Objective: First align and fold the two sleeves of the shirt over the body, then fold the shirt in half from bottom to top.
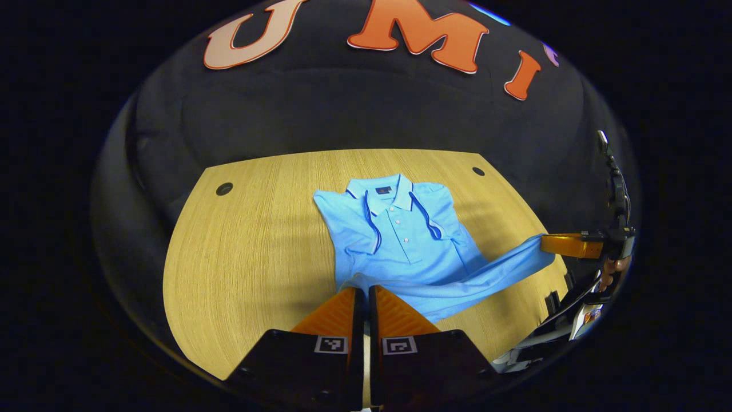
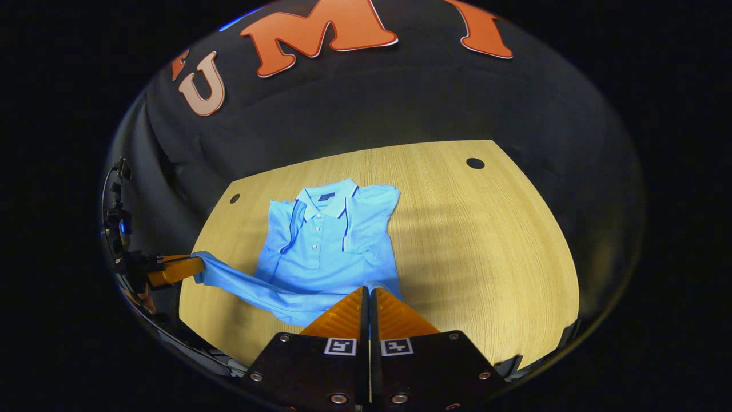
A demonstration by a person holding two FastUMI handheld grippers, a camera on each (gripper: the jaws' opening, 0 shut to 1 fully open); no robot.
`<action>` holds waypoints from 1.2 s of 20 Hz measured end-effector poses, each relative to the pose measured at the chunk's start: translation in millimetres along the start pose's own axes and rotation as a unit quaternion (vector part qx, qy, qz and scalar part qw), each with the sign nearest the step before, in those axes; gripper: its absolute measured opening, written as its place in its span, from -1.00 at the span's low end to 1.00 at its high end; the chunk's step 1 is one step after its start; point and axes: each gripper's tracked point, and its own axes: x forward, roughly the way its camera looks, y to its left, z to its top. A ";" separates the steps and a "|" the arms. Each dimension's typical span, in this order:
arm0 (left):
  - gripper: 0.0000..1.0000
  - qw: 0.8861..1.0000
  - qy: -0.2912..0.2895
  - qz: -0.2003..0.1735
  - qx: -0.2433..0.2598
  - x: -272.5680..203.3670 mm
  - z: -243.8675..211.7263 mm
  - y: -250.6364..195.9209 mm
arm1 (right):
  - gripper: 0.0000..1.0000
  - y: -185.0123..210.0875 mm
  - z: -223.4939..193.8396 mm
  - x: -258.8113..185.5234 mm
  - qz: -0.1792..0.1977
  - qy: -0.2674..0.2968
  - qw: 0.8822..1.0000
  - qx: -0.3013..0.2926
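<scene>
The shirt [image 1: 400, 240] lies collar-up on my wooden table [image 1: 246, 257], its dark neck label [image 1: 384, 190] too small to read. My left gripper [image 1: 362, 293] and right gripper [image 2: 369, 293] each pinch its bottom hem, lifted taut between them
</scene>
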 end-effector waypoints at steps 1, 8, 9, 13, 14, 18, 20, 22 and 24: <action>-0.87 1.000 -0.001 0.000 0.002 9.8 8.3 6.4 | -0.97 1.9 9.9 9.1 -0.001 0.001 1.000 0.000; -0.84 1.000 -0.004 -0.005 0.011 81.3 61.9 40.2 | -0.97 1.6 75.7 80.8 -0.014 0.005 1.000 -0.016; -0.84 1.000 -0.005 -0.003 0.014 92.5 68.7 46.0 | -0.97 -1.3 83.8 94.0 -0.018 0.006 1.000 -0.019; -0.84 1.000 -0.006 0.001 0.018 136.5 94.3 65.0 | -0.97 -6.7 111.7 135.4 -0.025 0.009 1.000 -0.014; -0.84 1.000 -0.006 0.001 0.017 146.4 100.7 69.3 | -0.97 -8.4 118.6 145.2 -0.027 0.009 0.999 -0.015; -0.84 0.999 -0.010 0.018 0.034 184.8 121.5 84.5 | -0.98 -14.4 138.5 178.5 -0.031 0.004 0.999 0.003; -0.87 0.999 -0.016 0.020 0.044 196.3 130.6 84.5 | -0.94 -9.9 143.9 182.8 -0.017 0.005 0.999 0.031; -0.70 0.999 -0.018 0.018 0.047 195.6 133.8 80.9 | -0.70 -19.0 154.4 174.9 -0.021 -0.008 0.999 0.038; -0.02 0.999 -0.021 0.008 0.040 192.4 134.3 70.2 | -0.26 -19.0 166.5 169.7 -0.024 -0.031 0.999 0.020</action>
